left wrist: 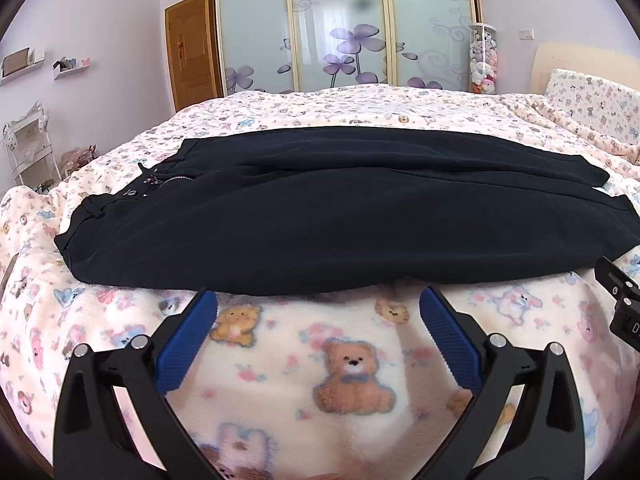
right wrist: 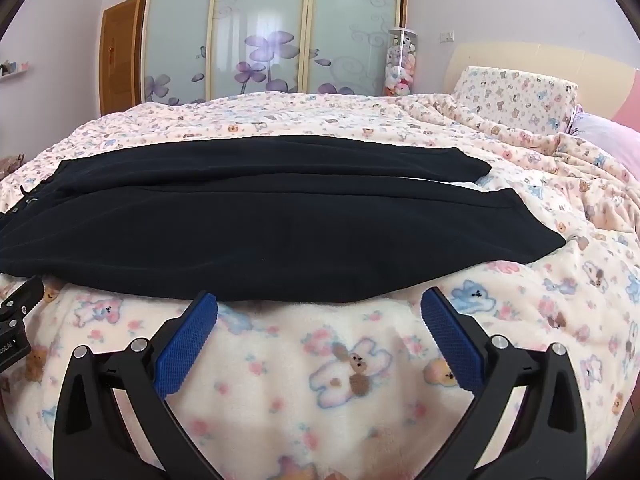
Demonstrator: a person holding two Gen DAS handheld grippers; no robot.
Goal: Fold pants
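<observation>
Black pants (left wrist: 320, 216) lie flat across the bed, waistband and zipper (left wrist: 176, 179) at the left, two leg ends at the right (right wrist: 520, 220). The pants also fill the middle of the right wrist view (right wrist: 260, 232). My left gripper (left wrist: 318, 300) is open and empty, its blue pads just short of the pants' near edge. My right gripper (right wrist: 319, 300) is open and empty too, just short of the same near edge, further toward the leg ends. Each gripper's body shows at the edge of the other's view (left wrist: 620, 304) (right wrist: 16, 320).
The bed is covered by a cream fleece blanket (left wrist: 352, 368) with teddy bear print. A matching pillow (right wrist: 516, 96) and headboard are at the far right. A wardrobe with flowered glass doors (left wrist: 340, 24), a tube of plush toys (left wrist: 483, 60) and a wooden door stand behind.
</observation>
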